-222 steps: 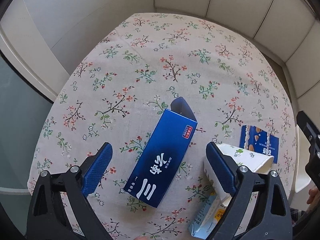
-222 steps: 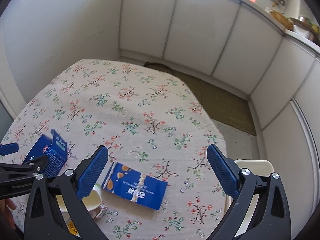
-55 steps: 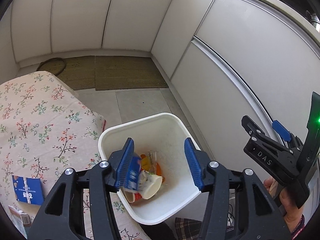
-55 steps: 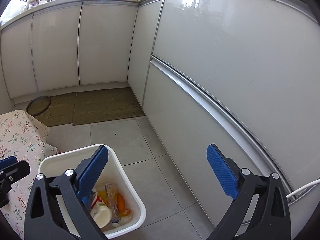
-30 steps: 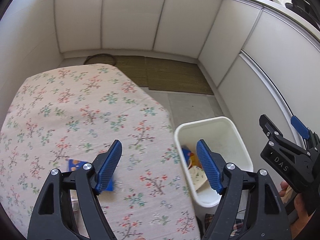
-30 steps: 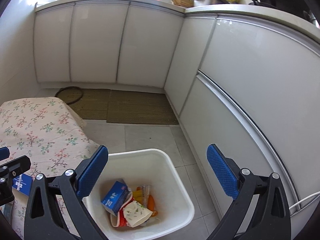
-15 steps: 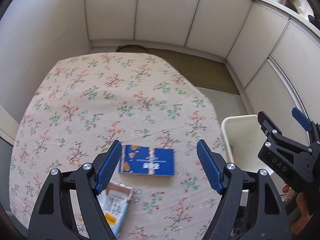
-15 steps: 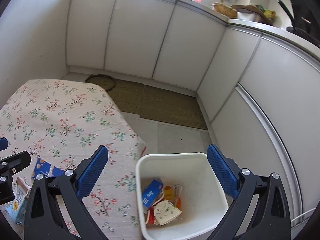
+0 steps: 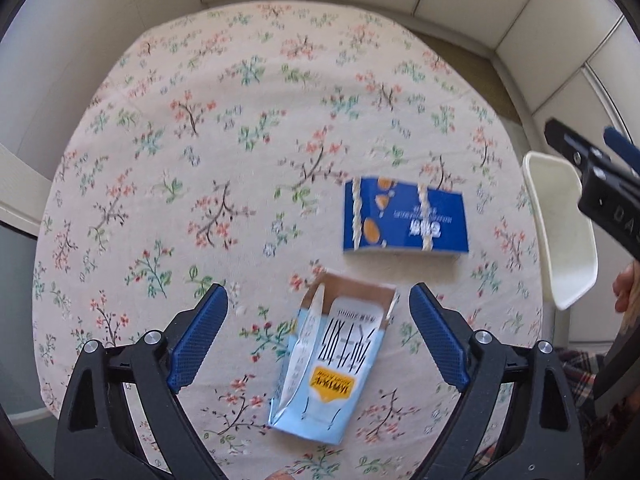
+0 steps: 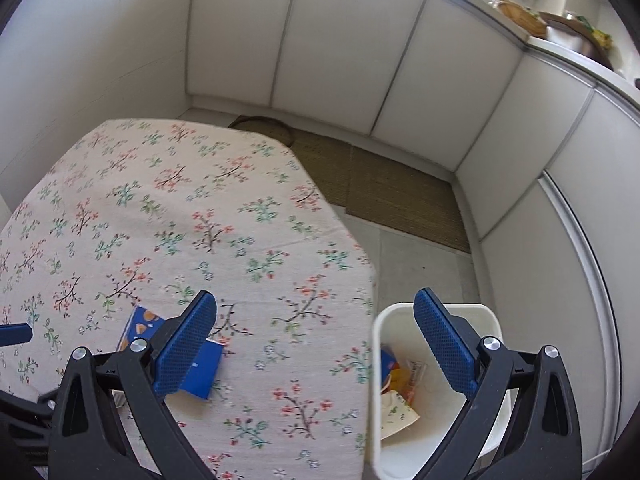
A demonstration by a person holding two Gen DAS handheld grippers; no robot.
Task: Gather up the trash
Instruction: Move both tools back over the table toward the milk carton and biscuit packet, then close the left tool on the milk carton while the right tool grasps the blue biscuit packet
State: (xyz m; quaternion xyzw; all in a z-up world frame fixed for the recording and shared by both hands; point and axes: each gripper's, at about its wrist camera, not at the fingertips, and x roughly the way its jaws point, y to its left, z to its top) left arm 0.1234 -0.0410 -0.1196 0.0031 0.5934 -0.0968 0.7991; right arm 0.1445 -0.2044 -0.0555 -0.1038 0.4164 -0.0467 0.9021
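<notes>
From my left wrist cam I'm looking almost straight down at the counter (image 9: 208, 128), which has a floral tablecloth over it. The left gripper (image 9: 318, 340) has its fingers spreading apart right now, and the light blue carton (image 9: 332, 364) lies flat on the cloth between them in the lower middle of the frame, open brown end pointing up-frame, with neither blue pad touching it. Just above it and a bit to the right sits the dark blue snack box (image 9: 404, 220), also lying flat, close to the carton but not touching as far as I can see. At the right edge of that frame I can see the white trash bin (image 9: 568, 240) rim just off the counter's edge, plus part of the other gripper and a bit of a hand. On the right wrist cam, the right gripper (image 10: 316, 344) has its fingers wide apart with nothing between them, hanging over the counter's right edge. The bin (image 10: 378, 400) is at lower right there, partly behind the right finger, and already has stuff inside: a crumpled white paper thing, something orange, a blue piece. The snack box (image 10: 140, 326) peeks out behind the left finger at lower left. Woven floor mat (image 10: 400, 200) and white cabinets (image 10: 340, 60) fill the back.
</notes>
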